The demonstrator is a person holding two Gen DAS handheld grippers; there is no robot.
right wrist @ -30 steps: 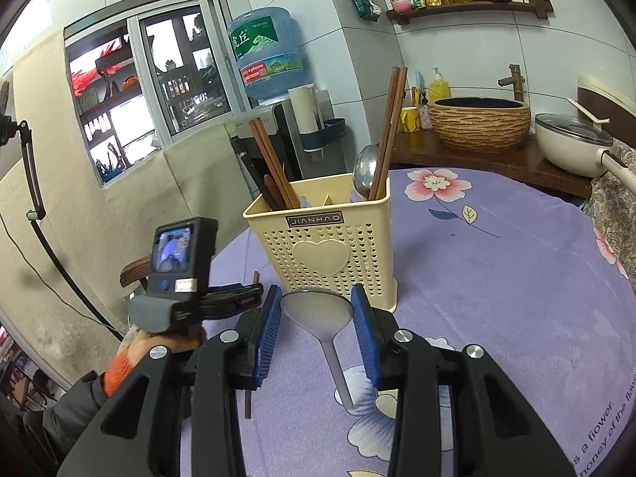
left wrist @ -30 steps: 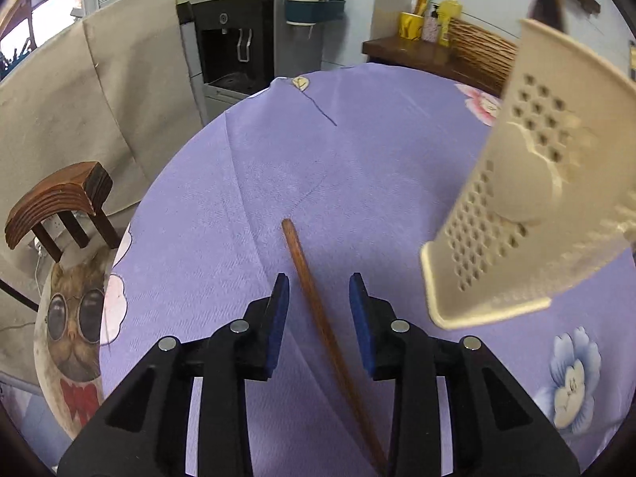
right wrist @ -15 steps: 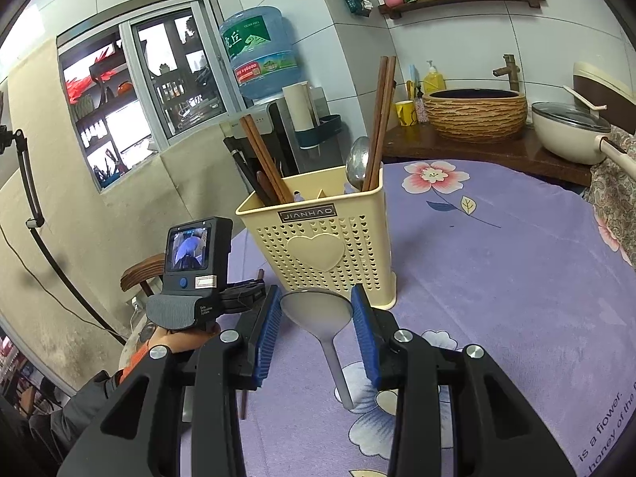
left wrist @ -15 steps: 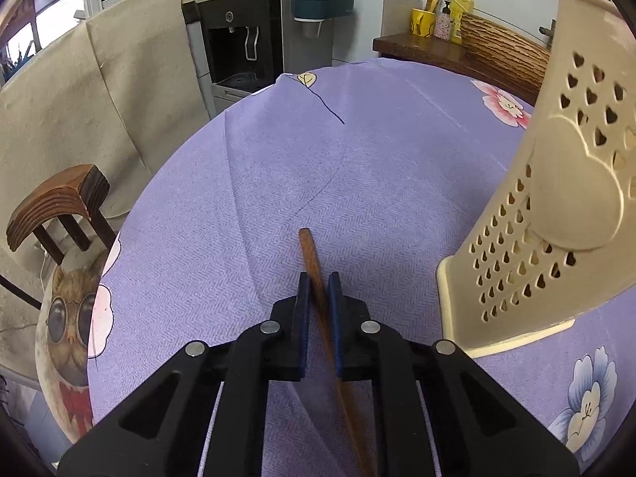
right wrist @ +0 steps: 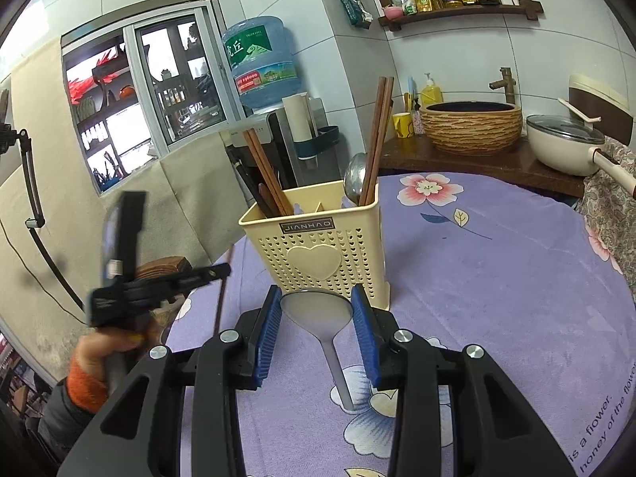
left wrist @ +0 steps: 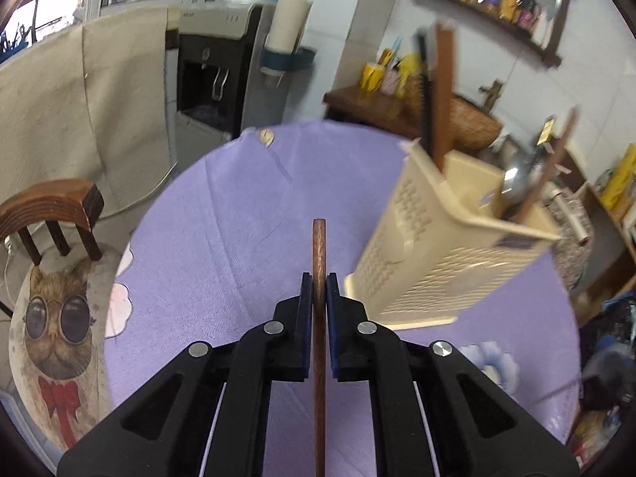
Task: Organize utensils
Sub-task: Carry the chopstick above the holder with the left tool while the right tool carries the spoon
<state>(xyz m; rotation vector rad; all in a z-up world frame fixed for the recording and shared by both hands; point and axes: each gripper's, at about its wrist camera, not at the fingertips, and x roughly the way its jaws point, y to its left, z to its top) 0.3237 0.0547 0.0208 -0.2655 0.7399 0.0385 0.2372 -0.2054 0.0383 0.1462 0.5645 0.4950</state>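
My left gripper (left wrist: 319, 278) is shut on a brown wooden chopstick (left wrist: 319, 246) and holds it in the air above the purple tablecloth (left wrist: 238, 238); the stick's tip points forward. In the right wrist view the left gripper (right wrist: 220, 271) hangs left of the cream plastic utensil holder (right wrist: 318, 246), with the chopstick (right wrist: 220, 304) slanting down from it. The holder (left wrist: 429, 254) has chopsticks and a metal spoon standing in it. My right gripper (right wrist: 317, 298) is shut on the bowl of a grey spoon (right wrist: 330, 342), just in front of the holder.
A wooden chair (left wrist: 51, 206) stands at the table's left edge, a water dispenser (left wrist: 214, 79) behind it. On the far counter are a woven basin (right wrist: 471, 127) and a lidded pot (right wrist: 564, 143). A person's hand (right wrist: 107, 346) holds the left gripper.
The left gripper's jaws closed on the chopstick that lay on the cloth, then lifted it off the table. The right gripper and its spoon stayed put.
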